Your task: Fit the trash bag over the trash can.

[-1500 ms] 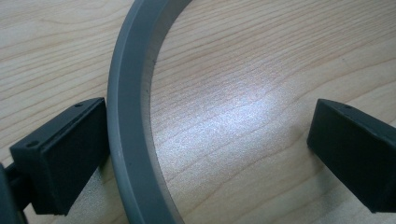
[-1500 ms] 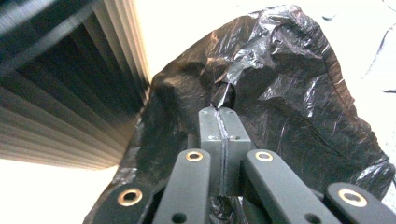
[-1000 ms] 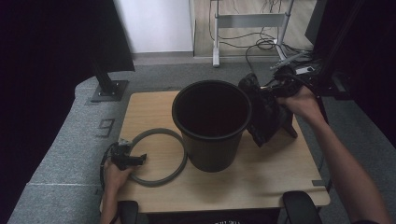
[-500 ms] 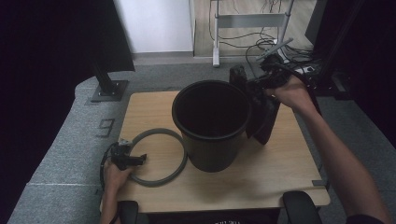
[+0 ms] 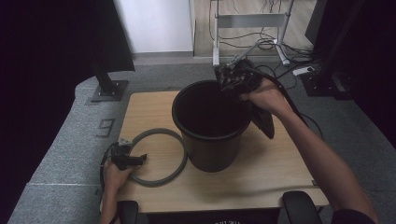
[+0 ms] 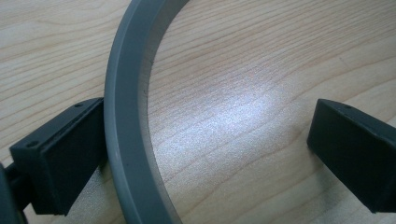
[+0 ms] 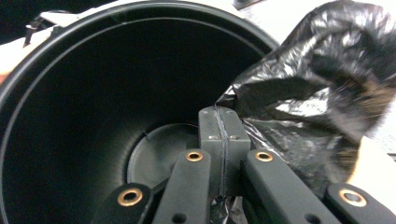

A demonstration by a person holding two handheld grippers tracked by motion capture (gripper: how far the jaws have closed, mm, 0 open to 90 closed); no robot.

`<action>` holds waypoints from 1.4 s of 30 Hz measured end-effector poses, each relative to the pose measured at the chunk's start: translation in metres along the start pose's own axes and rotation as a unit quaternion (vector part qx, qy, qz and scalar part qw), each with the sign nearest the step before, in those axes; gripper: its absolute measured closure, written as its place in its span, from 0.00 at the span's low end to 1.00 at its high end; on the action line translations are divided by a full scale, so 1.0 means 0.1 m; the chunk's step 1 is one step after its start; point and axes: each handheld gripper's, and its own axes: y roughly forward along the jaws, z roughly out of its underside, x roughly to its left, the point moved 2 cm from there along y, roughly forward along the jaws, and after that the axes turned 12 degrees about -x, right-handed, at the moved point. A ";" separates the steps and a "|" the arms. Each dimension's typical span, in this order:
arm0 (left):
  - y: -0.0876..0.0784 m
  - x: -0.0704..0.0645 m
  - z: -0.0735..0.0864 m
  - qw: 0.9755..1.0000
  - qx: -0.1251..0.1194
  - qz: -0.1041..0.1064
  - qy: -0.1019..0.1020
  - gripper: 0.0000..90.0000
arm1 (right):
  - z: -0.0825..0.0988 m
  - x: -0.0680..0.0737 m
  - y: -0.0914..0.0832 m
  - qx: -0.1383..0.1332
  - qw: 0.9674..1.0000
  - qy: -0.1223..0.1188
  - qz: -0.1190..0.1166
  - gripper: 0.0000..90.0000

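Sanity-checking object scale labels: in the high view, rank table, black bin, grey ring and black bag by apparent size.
1. table
2. black bin
3. grey ring, nearly as wide as the bin but thin
4. black bag, partly hidden behind the bin and hand, so unsure

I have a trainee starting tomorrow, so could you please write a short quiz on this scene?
1. True or false: the bin lies on its side.
2. What does the right gripper hold? A) ring B) bag C) cable
3. Fill in: the left gripper has its jaws ____, with the ring between them.

Key
1. False: it stands upright on the table, mouth up.
2. B: its jaws are shut on the black bag, at the bin's rim.
3. Open: one jaw is against the ring, the other stands well off.
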 end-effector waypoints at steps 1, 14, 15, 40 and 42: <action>0.00 0.00 0.00 1.000 0.000 0.000 0.000 0.00 | 0.00 0.03 0.06 0.004 1.000 0.001 -0.005 0.98; 0.00 0.00 0.00 1.000 0.000 0.002 0.001 0.00 | -0.05 0.32 0.51 0.031 0.998 -0.011 -0.049 0.98; 0.00 0.00 0.00 1.000 0.001 0.002 0.002 0.00 | -0.05 0.34 0.54 0.032 0.998 -0.012 -0.052 0.98; 0.01 -0.01 -0.01 1.000 0.000 0.004 0.003 0.00 | -0.05 0.61 0.97 0.060 0.995 -0.012 -0.080 0.53; 0.01 -0.01 -0.01 1.000 0.000 0.004 0.003 0.00 | -0.06 0.57 0.90 0.059 0.996 -0.015 -0.069 0.50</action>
